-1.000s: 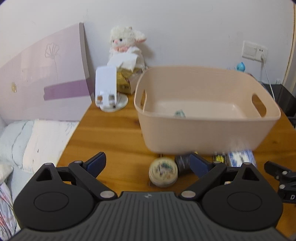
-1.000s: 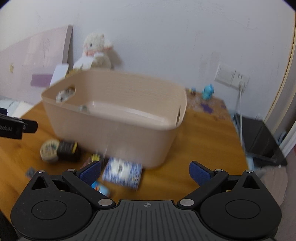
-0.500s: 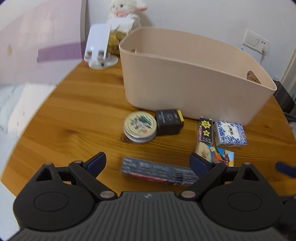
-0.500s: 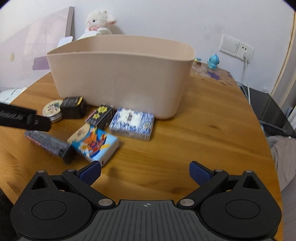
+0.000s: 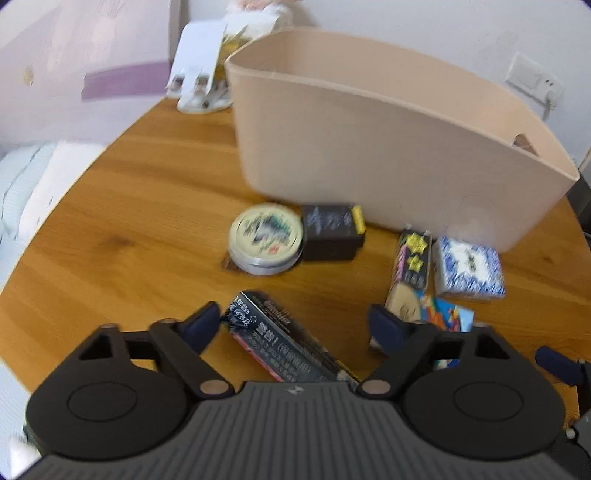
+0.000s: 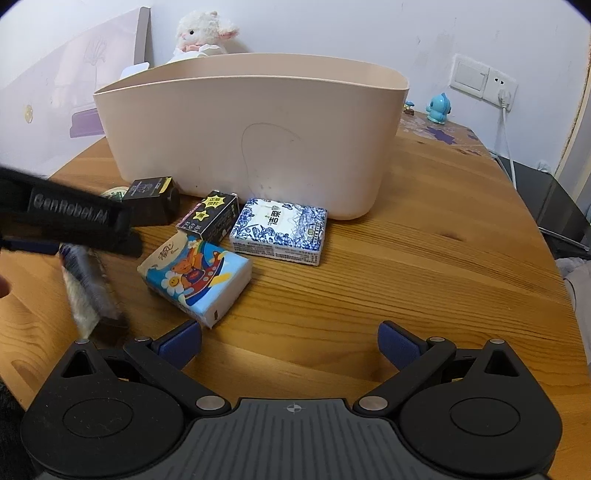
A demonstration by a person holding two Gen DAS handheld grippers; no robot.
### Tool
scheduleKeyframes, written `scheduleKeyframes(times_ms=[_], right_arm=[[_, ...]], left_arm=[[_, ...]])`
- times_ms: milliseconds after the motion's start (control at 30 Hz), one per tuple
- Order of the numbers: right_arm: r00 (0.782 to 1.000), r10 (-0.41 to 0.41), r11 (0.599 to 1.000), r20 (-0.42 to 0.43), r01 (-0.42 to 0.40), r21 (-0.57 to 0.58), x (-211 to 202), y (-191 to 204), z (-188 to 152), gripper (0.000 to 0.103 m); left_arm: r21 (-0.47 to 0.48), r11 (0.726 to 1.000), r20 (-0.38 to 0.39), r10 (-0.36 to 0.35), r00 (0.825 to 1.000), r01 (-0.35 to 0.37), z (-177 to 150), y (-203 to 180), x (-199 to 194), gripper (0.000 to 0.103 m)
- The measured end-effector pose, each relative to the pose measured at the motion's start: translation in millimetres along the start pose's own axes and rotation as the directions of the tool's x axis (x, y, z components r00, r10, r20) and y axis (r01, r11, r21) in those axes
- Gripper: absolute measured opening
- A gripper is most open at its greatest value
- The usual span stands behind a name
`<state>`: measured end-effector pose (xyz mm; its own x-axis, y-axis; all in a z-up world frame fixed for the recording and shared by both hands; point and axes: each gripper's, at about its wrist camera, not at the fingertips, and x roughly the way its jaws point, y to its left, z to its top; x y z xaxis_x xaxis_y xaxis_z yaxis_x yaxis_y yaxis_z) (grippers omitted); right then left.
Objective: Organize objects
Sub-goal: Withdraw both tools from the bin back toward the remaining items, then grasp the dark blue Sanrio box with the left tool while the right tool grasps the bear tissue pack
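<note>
Left wrist view: left hand-held gripper (image 5: 297,325) jaws wide apart, holding nothing. A dark long pack (image 5: 280,339) lies slantwise between the fingers, its far end just beside the left fingertip (image 5: 201,325); contact unclear, frame is blurred. Beyond it on the worktop (image 5: 129,221): round tin (image 5: 266,238) touching a black box (image 5: 332,230), both close to the front wall of the beige bin (image 5: 388,147). To the right, a starred pack (image 5: 413,256) beside a blue-white tissue pack (image 5: 469,267). A cartoon tissue pack (image 5: 439,314) sits partly behind the right fingertip. White stand (image 5: 199,74) behind the bin's left end.

Right wrist view: right hand-held gripper (image 6: 290,341) also spread wide, empty, only bare worktop (image 6: 424,258) between the fingers. Cartoon pack (image 6: 195,275) is just ahead of the left fingertip, not touching. Blue-white pack (image 6: 280,229) and starred pack (image 6: 208,216) side by side in front of the bin (image 6: 251,129). Left hand-held gripper (image 6: 70,218) enters from the left, above the dark long pack (image 6: 88,291); black box (image 6: 151,197) behind it. Plush lamb (image 6: 199,35) behind the bin, blue figurine (image 6: 437,107) far right near the wall socket (image 6: 484,79).
</note>
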<state>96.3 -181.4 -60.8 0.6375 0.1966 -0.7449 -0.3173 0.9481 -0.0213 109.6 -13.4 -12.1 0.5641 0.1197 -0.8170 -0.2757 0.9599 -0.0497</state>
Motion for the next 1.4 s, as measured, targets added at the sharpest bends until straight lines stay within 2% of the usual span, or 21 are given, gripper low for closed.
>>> scheduleKeyframes(times_ms=[133,233,333,367,467,500,567,633,700,733,833,900,1033,1067,1133,1200,1267,1300,1400], right_arm=[[1.000,0.005,1.000,0.003,-0.005,-0.007,3,3,0,0.103],[1.000,0.012,1.000,0.005,-0.012,0.005,5,3,-1,0.103],[1.000,0.021,1.000,0.014,-0.021,0.010,6,4,-1,0.103],[1.000,0.023,1.000,0.017,-0.023,0.007,6,6,-1,0.103],[0.999,0.027,1.000,0.020,-0.027,0.004,8,10,1,0.103],[0.999,0.032,0.999,0.021,-0.032,0.007,8,11,1,0.103],[0.999,0.041,0.999,0.023,-0.041,0.014,10,16,4,0.103],[0.999,0.044,0.999,0.028,-0.045,0.024,12,21,5,0.103],[0.998,0.045,0.998,0.036,-0.047,0.035,14,26,6,0.103],[0.998,0.044,0.998,0.040,-0.045,0.038,15,29,7,0.103],[0.999,0.025,0.999,0.047,-0.027,0.033,21,41,10,0.103],[0.999,0.003,1.000,0.050,-0.005,0.025,26,48,12,0.103],[0.998,-0.020,0.999,0.068,0.017,0.042,34,56,15,0.103],[0.997,-0.023,0.999,0.071,0.020,0.047,34,55,15,0.101],[0.996,-0.021,0.998,0.088,0.016,0.058,33,55,15,0.088],[0.994,-0.024,0.998,0.104,0.017,0.058,29,54,14,0.062],[0.994,-0.023,0.998,0.104,0.017,0.064,26,53,14,0.049],[0.994,-0.019,0.997,0.105,0.012,0.072,25,51,14,0.045],[0.994,0.012,0.993,0.109,-0.024,0.114,20,41,11,0.043]], left_arm=[[0.036,0.999,0.023,0.018,1.000,-0.018,-6,-1,-10,0.082],[0.048,0.998,-0.020,0.041,0.999,-0.040,-10,-2,-6,0.082],[0.041,0.999,-0.052,-0.003,0.999,0.006,-15,2,0,0.081],[0.042,0.999,-0.061,-0.018,0.998,0.021,-16,3,3,0.077],[0.090,0.996,-0.017,-0.001,1.000,0.003,-17,3,2,0.059],[0.102,0.995,-0.013,-0.017,1.000,0.018,-15,4,2,0.056],[0.130,0.991,-0.008,-0.040,0.999,0.041,-12,10,3,0.044],[0.166,0.983,-0.007,-0.073,0.997,0.073,-7,18,6,0.038],[0.195,0.976,-0.018,-0.098,0.995,0.100,-3,26,8,0.035],[0.214,0.971,-0.024,-0.108,0.994,0.110,0,29,9,0.030],[0.241,0.961,-0.039,-0.127,0.991,0.133,4,38,11,0.029],[0.243,0.960,-0.038,-0.136,0.990,0.141,5,44,13,0.025],[0.242,0.955,-0.025,-0.170,0.985,0.171,3,51,11,0.025],[0.242,0.954,-0.022,-0.176,0.984,0.176,3,51,11,0.025],[0.231,0.954,-0.022,-0.189,0.982,0.189,4,54,12,0.025],[0.233,0.954,-0.024,-0.190,0.982,0.190,5,56,11,0.024],[0.240,0.952,-0.024,-0.190,0.981,0.190,4,57,10,0.024],[0.240,0.951,-0.020,-0.194,0.981,0.193,4,58,9,0.024],[0.228,0.951,-0.006,-0.213,0.977,0.208,4,63,2,0.024]])
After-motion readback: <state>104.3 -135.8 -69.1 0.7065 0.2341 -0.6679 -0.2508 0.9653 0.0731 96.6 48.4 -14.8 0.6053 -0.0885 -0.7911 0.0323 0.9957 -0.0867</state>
